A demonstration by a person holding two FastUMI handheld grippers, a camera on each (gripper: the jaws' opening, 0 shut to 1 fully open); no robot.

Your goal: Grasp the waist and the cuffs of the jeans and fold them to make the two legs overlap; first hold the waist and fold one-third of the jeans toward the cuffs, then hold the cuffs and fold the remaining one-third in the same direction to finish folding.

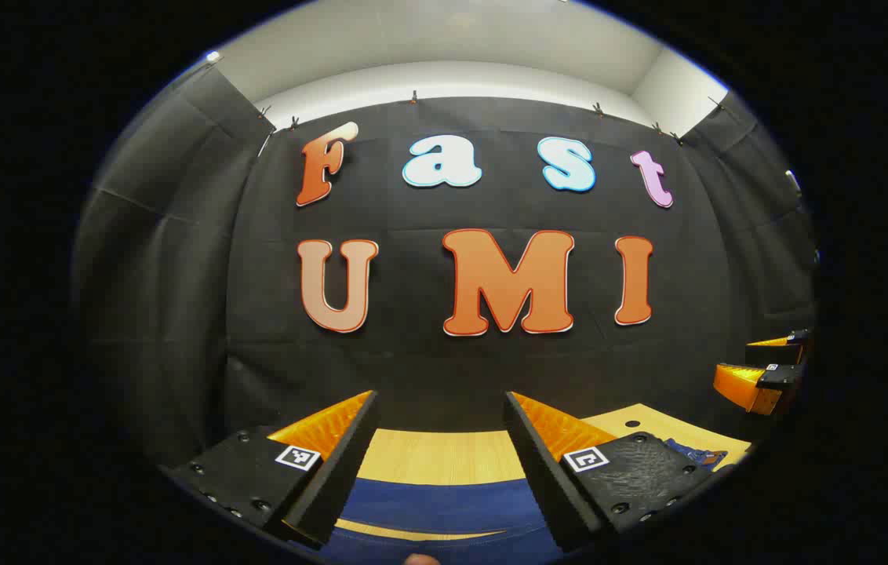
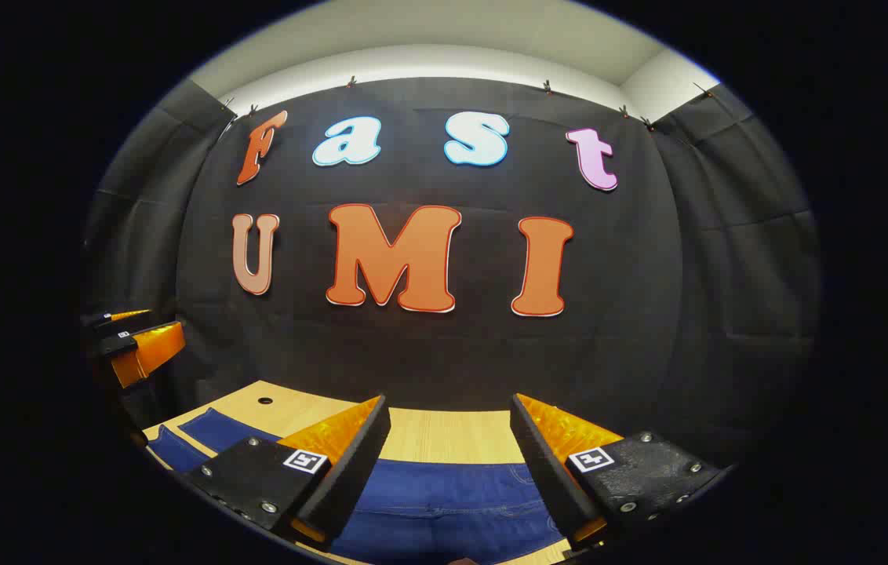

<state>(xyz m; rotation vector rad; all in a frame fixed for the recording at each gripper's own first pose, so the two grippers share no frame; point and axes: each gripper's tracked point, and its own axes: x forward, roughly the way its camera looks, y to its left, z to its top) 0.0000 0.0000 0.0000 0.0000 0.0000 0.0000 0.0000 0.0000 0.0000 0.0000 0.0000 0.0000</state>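
Blue jeans [image 1: 444,502] lie flat on a light wooden table [image 1: 444,455]. My left gripper [image 1: 440,396] hovers over them, open, with nothing between its fingers. In the right gripper view the jeans [image 2: 452,502] show stitching and a pocket seam, and a leg reaches off to the left [image 2: 205,431]. My right gripper [image 2: 450,402] also hangs open above the denim, holding nothing. Each gripper appears in the other's view: the right gripper [image 1: 734,359] at the far right edge and the left gripper [image 2: 165,323] at the far left edge, both above the table with fingers apart.
The table [image 2: 444,435] ends at the black cloth wall close behind it. A small round hole [image 2: 265,400] sits in the tabletop near the back edge. Black cloth also closes both sides of the booth.
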